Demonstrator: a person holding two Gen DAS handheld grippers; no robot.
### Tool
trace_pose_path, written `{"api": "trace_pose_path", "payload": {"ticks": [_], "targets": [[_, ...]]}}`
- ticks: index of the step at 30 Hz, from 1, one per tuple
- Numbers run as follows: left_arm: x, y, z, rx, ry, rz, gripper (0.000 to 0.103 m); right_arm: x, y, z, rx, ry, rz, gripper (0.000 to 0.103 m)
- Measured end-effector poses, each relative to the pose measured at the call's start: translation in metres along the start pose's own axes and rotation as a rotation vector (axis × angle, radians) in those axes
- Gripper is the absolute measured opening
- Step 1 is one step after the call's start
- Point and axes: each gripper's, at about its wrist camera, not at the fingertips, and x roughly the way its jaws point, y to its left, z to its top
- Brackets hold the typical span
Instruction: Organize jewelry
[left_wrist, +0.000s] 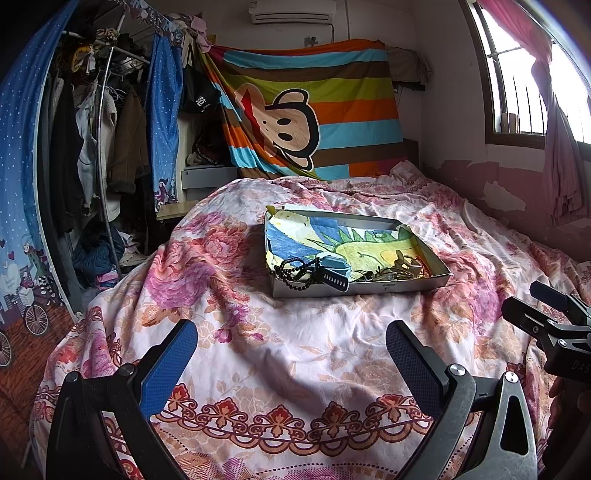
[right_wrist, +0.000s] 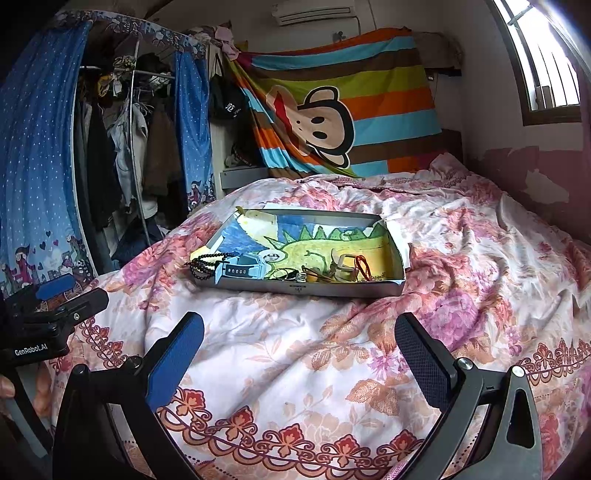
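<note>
Closest to us, the left hand-held gripper (left_wrist: 291, 354) has its blue-padded fingers spread wide with nothing between them, hanging over the floral bedspread (left_wrist: 295, 369). Same deal with the right hand-held gripper (right_wrist: 299, 350): released, nothing in it. Both bodies are cut off by the bottom edge of their own views. In the right wrist view we see the left one poking in from the left edge with "GenRobot.AI" printed on it. In the left wrist view the right one shows at the right edge with lettering that looks like "DAS", the rest cut off.

Further up the bed sits a shallow grey tray (right_wrist: 306, 290), lined with a kid-style dinosaur drawing (right_wrist: 332, 240). The jewelry is all piled along its near side: a black bead string (right_wrist: 207, 264) draped over the left corner, a dark watch (right_wrist: 240, 269) with a holed strap just beside it, then a tangle of small bits (right_wrist: 321, 271) to the right. We can make out a red loop and some metal rings in there, but the rest is too small and jumbled to call. There's a tiny label on the tray's front wall, unreadable.

Behind the bed hangs a striped monkey-face sheet (left_wrist: 306, 110), and off left a clothes rack (left_wrist: 103, 129) half hidden by blue dotted curtains (left_wrist: 18, 147). A black bag up there has white characters we can't read.
</note>
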Motion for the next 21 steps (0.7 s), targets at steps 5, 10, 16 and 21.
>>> {"api": "trace_pose_path", "payload": {"ticks": [5,10,16,21], "targets": [[-0.0001,0.0001,0.0,0.001,0.001,0.0,0.103,-0.0001,-0.0002,-0.0006,0.0,0.001,0.0,0.102],[0.0,-0.0002,0.0001,0.001,0.001,0.0,0.103,-0.0002,0.0003,0.001,-0.001,0.001,-0.001,0.102],[-0.0003,-0.0002,0.0001,0.002,0.001,0.0,0.103,-0.0004,0.0004,0.0015,-0.001,0.002,0.0,0.102],[-0.0005,-0.0002,0.0002,0.003,0.001,0.0,0.103,-0.0005,0.0004,0.0019,0.0,0.002,0.0,0.102]]}}
